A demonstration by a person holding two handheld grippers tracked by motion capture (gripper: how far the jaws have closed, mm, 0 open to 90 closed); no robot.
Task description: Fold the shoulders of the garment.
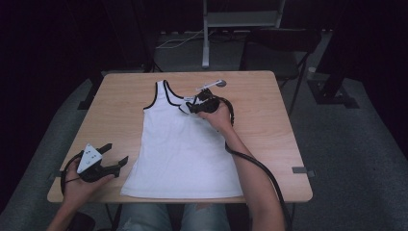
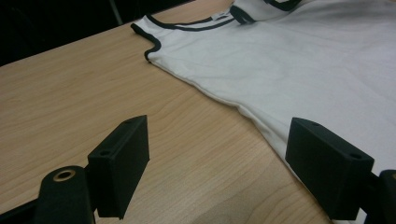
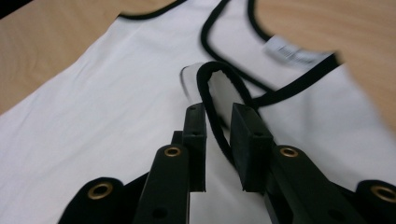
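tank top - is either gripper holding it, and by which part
The right gripper has the tank top by its folded-over, black-edged shoulder strap, which lies between its nearly closed jaws. The left gripper is open over the table, holding nothing.

White tank top — black-trimmed edges — on a light wood-grain table.

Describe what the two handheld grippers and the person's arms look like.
Both are black two-jaw tools with flat rectangular pads. The left gripper carries a grey three-cornered plate with small dark dots; brass-coloured eyelets show near the jaws. A thick black cable trails from the right gripper along the bare, sleeveless forearm. The person wears ripped light jeans.
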